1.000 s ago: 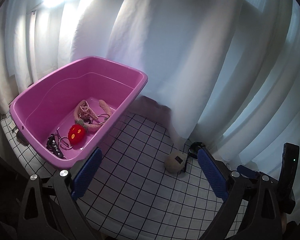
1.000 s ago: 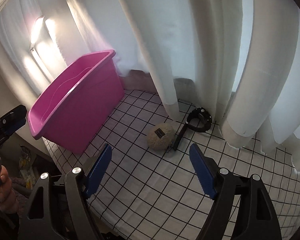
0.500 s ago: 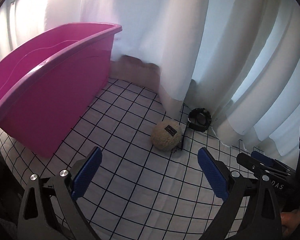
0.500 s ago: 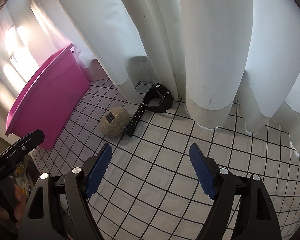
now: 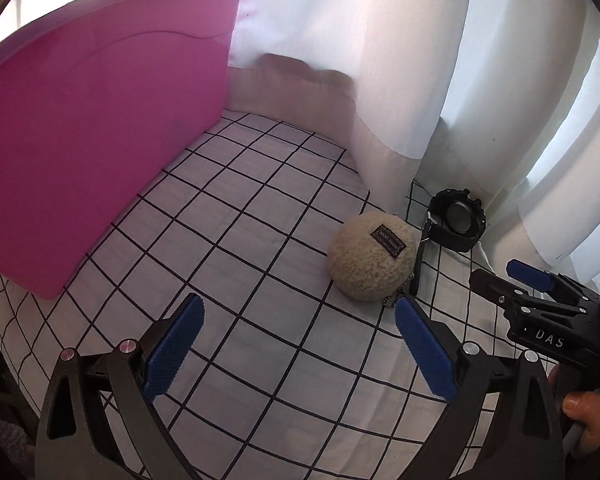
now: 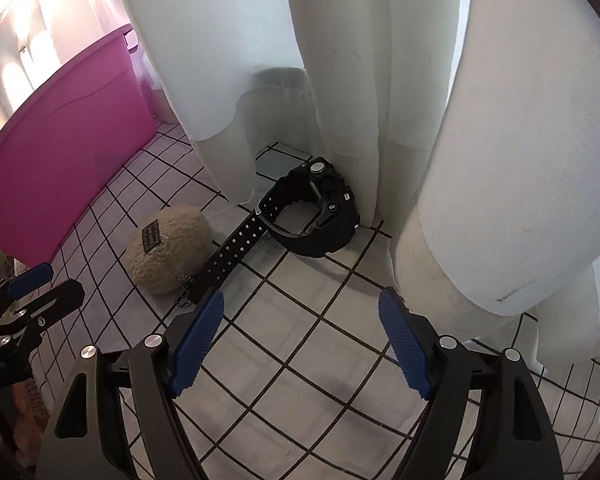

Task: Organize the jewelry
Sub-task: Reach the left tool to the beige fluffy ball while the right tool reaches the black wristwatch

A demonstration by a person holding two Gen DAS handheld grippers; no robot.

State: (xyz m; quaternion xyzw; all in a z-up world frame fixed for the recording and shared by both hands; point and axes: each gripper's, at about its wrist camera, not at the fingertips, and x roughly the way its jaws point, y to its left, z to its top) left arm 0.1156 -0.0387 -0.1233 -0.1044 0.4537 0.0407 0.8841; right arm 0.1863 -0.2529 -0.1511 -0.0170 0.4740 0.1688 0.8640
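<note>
A beige fuzzy ball keychain (image 5: 370, 256) with a dark label lies on the checked cloth, also in the right wrist view (image 6: 168, 254). A black wristwatch (image 6: 320, 216) lies beside it against the curtain, strap stretched toward the ball; it also shows in the left wrist view (image 5: 456, 220). My left gripper (image 5: 298, 328) is open and empty, low over the cloth just short of the ball. My right gripper (image 6: 300, 324) is open and empty, a short way in front of the watch. The pink bin (image 5: 100, 120) stands at the left; its inside is hidden.
White curtains (image 6: 380, 80) hang along the back and right, their hems on the cloth next to the watch. The checked cloth (image 5: 240, 240) covers the table between bin and curtain. The right gripper's body (image 5: 540, 312) shows at the right of the left wrist view.
Both grippers have dropped lower and moved forward toward the ball and the watch. The bin's inside has gone out of sight. Both stay open.
</note>
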